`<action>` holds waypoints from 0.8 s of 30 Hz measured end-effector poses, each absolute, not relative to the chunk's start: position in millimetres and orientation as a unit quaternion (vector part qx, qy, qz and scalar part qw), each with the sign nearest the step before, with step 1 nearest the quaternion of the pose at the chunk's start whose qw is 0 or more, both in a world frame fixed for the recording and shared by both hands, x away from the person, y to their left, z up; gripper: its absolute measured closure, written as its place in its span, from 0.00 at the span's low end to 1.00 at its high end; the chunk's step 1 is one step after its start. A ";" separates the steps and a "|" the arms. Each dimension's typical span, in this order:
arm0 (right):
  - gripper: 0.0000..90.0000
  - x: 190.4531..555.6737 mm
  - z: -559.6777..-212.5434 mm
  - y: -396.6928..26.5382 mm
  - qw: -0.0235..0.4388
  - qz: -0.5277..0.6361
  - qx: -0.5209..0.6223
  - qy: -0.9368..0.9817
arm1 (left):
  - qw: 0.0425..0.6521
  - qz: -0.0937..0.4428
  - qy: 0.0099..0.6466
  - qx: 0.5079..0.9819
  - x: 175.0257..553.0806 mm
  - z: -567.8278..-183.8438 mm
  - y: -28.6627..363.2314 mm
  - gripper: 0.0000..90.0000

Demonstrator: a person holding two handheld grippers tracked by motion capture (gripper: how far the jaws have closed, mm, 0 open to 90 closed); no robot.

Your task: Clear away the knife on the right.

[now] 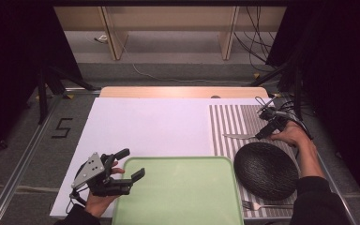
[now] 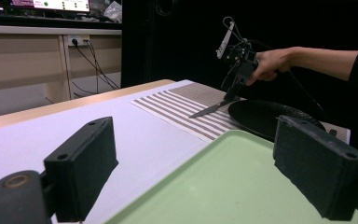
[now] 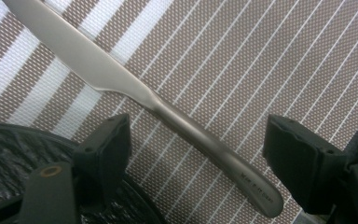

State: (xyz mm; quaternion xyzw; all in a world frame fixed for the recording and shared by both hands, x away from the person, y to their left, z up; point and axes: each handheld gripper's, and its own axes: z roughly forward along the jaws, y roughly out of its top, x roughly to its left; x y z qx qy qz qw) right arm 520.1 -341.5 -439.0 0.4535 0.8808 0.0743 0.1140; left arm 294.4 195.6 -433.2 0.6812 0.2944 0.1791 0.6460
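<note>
A silver table knife lies flat on the brown-and-white striped placemat, just behind the black textured plate. My right gripper is lowered over the knife's handle end. In the right gripper view the knife runs diagonally, its handle between the wide jaws of the right gripper, and neither pad touches it. The plate's rim sits by the left jaw. My left gripper is open and holds nothing at the left edge of the pale green tray.
A fork lies on the placemat in front of the plate. A white sheet covers the table's left and middle. From the left gripper view, the tray, plate and knife lie ahead.
</note>
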 end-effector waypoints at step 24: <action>0.41 524.8 -454.9 -338.8 0.107 0.033 0.448 0.887 | 0.645 0.180 0.292 0.682 293.8 -432.6 195.5 0.15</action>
